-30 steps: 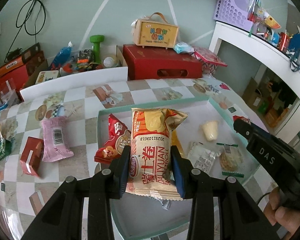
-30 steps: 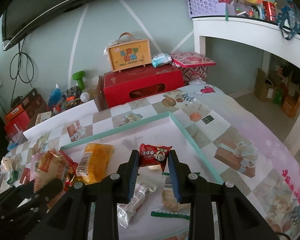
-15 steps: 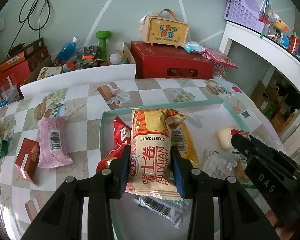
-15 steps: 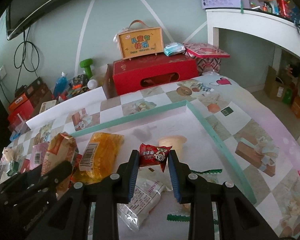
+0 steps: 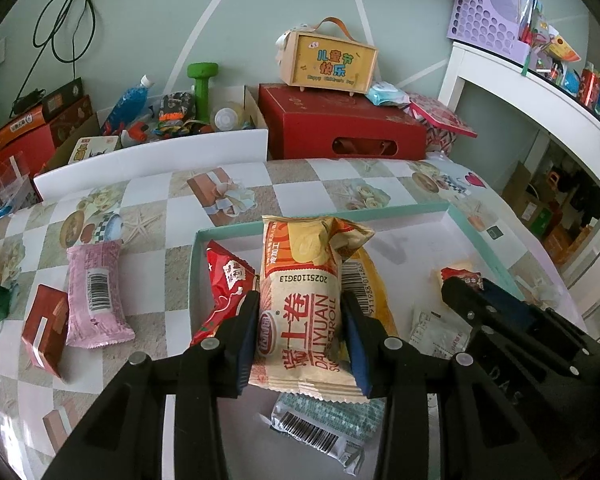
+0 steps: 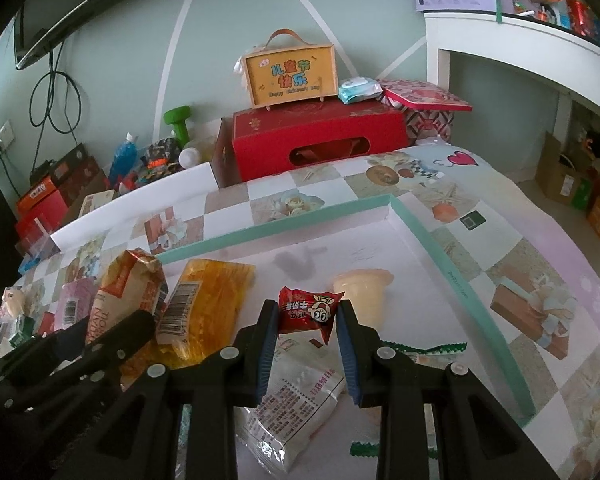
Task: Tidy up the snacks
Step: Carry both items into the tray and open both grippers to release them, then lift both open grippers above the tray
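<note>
Left gripper (image 5: pixel 300 334) jaws opening round egg-roll packet (image 5: pixel 300 300), long axis along fingers, over teal tray (image 5: pixel 400 212). Right gripper (image 6: pixel 307 334) (we judge nearer the tray's open floor) pinches red candy (image 6: pixel 308 312).

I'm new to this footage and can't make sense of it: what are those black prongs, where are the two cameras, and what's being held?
They are hand-held grippers, one in each of a person's hands, each with a camera looking along its two fingers. The left gripper has an egg roll packet between its pads, and its jaws are just starting to open. The right gripper pinches a small red candy. Both hang over a white tray with a green rim that holds more snacks. A pink packet lies outside on the tablecloth.
</note>
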`<state>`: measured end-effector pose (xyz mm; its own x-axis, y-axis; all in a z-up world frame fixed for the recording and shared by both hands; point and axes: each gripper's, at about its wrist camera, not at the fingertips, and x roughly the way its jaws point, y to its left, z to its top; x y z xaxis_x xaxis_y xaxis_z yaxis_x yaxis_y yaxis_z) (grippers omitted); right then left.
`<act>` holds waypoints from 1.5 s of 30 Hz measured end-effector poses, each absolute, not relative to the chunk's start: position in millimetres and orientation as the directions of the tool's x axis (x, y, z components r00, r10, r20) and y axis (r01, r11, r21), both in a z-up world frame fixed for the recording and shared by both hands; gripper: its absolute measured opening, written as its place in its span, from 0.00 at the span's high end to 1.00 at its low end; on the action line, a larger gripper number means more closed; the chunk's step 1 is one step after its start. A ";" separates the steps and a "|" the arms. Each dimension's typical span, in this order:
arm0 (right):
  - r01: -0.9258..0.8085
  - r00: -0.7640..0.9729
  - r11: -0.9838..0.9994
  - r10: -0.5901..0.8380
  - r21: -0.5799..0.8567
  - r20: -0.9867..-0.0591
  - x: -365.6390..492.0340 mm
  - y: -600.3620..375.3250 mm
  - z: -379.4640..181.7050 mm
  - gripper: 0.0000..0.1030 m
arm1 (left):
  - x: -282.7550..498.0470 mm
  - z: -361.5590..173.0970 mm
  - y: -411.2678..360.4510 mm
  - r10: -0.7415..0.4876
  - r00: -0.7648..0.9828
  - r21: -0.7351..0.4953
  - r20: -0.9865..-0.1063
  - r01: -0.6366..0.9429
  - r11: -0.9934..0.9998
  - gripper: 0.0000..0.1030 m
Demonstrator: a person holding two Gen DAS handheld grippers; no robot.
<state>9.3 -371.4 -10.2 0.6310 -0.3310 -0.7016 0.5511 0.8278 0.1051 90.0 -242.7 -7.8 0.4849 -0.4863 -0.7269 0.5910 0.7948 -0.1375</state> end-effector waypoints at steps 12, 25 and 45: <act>0.554 0.625 0.827 -0.338 0.094 -0.704 9.8 -370.4 -11.0 0.67 | 92.8 4.1 -230.5 -0.490 0.492 -0.166 -0.720 0.563 0.810 0.36; 0.581 0.601 0.811 -0.370 0.070 -0.709 10.3 -370.4 -10.7 0.26 | 97.1 15.3 -214.2 -0.483 0.516 -0.187 -0.707 0.522 0.832 0.25; 0.608 0.544 0.793 -0.383 0.036 -0.747 16.6 -374.0 -21.7 0.00 | 119.8 4.6 -181.6 -0.350 0.617 -0.136 -0.705 0.367 0.920 0.00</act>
<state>16.6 -374.0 -21.7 0.5440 -0.3830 -0.7466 0.6076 0.7934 0.0356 119.8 -181.6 4.6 0.6166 -0.3499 -0.7052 0.3671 0.9202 -0.1356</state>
